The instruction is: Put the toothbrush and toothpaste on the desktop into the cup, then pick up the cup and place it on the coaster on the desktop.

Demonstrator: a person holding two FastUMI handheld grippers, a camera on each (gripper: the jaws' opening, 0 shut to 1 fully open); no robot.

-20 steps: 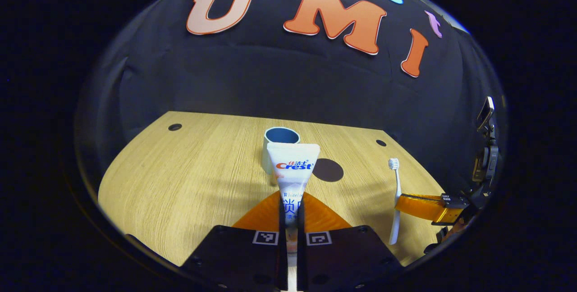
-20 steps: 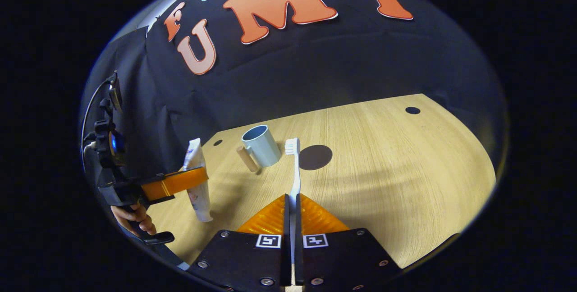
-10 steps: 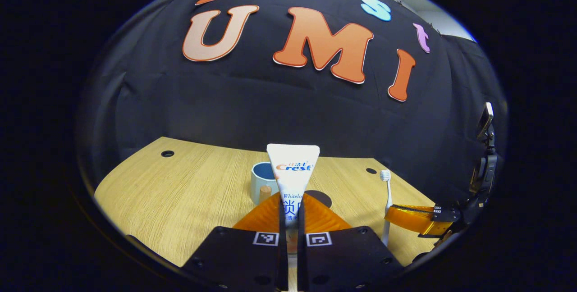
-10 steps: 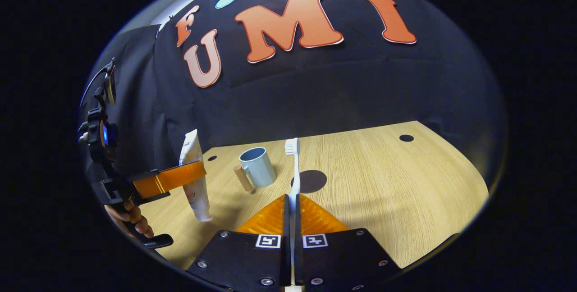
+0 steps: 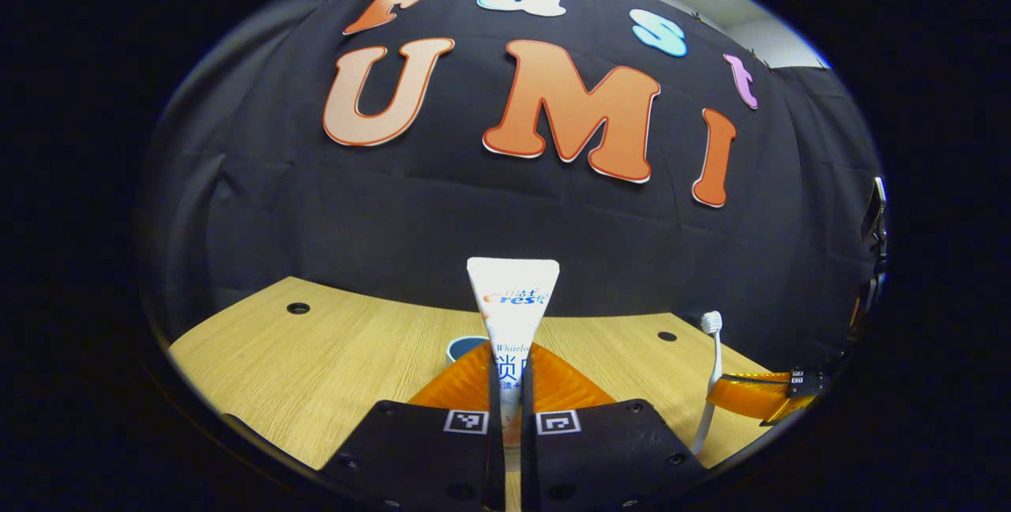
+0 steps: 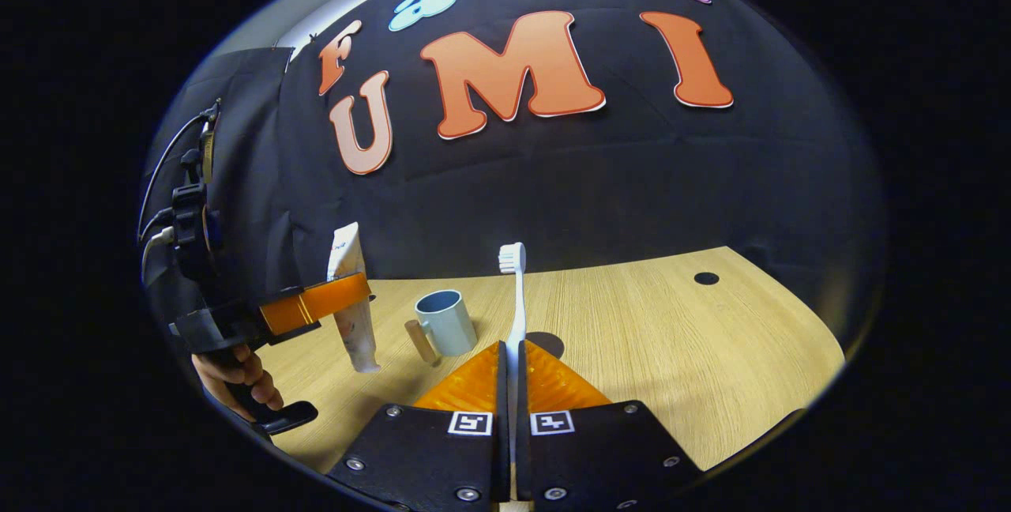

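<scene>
My left gripper [image 5: 505, 374] is shut on a white toothpaste tube [image 5: 512, 303] that stands upright between its fingers, crimped end up. Just behind it a sliver of the blue cup's rim [image 5: 464, 348] peeks out. My right gripper [image 6: 509, 366] is shut on a white toothbrush [image 6: 516, 299], bristles up. In the right gripper view the light blue cup [image 6: 446, 322] with a wooden handle stands on the table, left of the toothbrush. The dark round coaster [image 6: 545, 343] lies just right of the cup, partly behind the fingers. The left gripper [image 6: 316, 303] with the tube [image 6: 351, 299] hangs at the left.
The wooden tabletop [image 6: 671, 338] has small dark holes [image 6: 705, 278] near its back corners. A hand [image 6: 237, 374] holds the left gripper's handle at the lower left. In the left gripper view the right gripper [image 5: 762, 397] with the toothbrush [image 5: 708, 370] is at the right edge.
Both grippers have lifted and tilted up with their loads, so the table and cup sit lower in each view. The cup is now nearly hidden behind the left gripper's fingers.
</scene>
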